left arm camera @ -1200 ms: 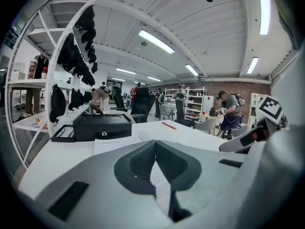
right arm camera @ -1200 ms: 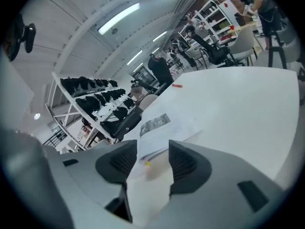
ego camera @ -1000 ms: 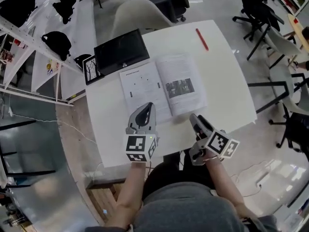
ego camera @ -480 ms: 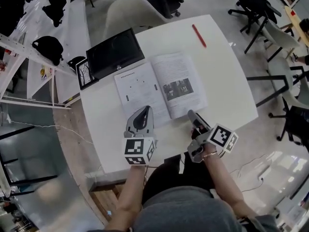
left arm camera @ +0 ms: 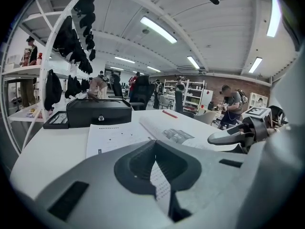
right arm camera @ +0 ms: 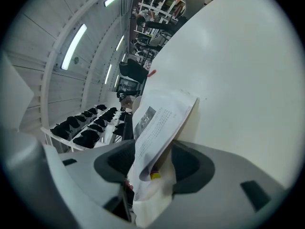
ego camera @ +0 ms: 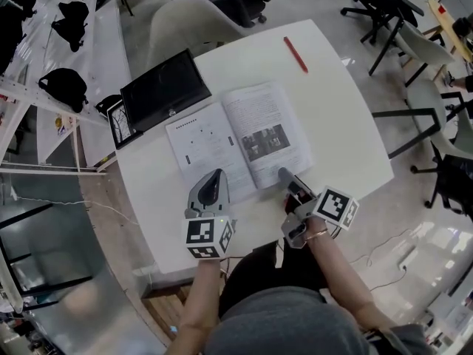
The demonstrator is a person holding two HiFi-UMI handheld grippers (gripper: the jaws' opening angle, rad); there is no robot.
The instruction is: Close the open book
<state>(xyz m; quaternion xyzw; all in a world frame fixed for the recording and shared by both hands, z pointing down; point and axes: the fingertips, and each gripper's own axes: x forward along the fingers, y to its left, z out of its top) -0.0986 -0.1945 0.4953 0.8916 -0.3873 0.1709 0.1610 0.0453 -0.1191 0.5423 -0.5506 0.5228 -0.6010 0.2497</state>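
Book [ego camera: 236,143], just one, lies open near one red pen [ego camera: 295,54], one black box [ego camera: 161,89].

1. Holds L gripper [ego camera: 216,176] pointing fwd & slightly down, jaws closed tip to tip, nothing btwn.
2. Holds R gripper [ego camera: 284,174] rolled onto its side, jaws wide apart, just been opening; straddles edge of book pages [right arm camera: 159,120] w/o pinching.
3. Reaches out from torso w/ L forearm [ego camera: 198,302] bare, R forearm [ego camera: 338,276] angled inward, band at wrist.
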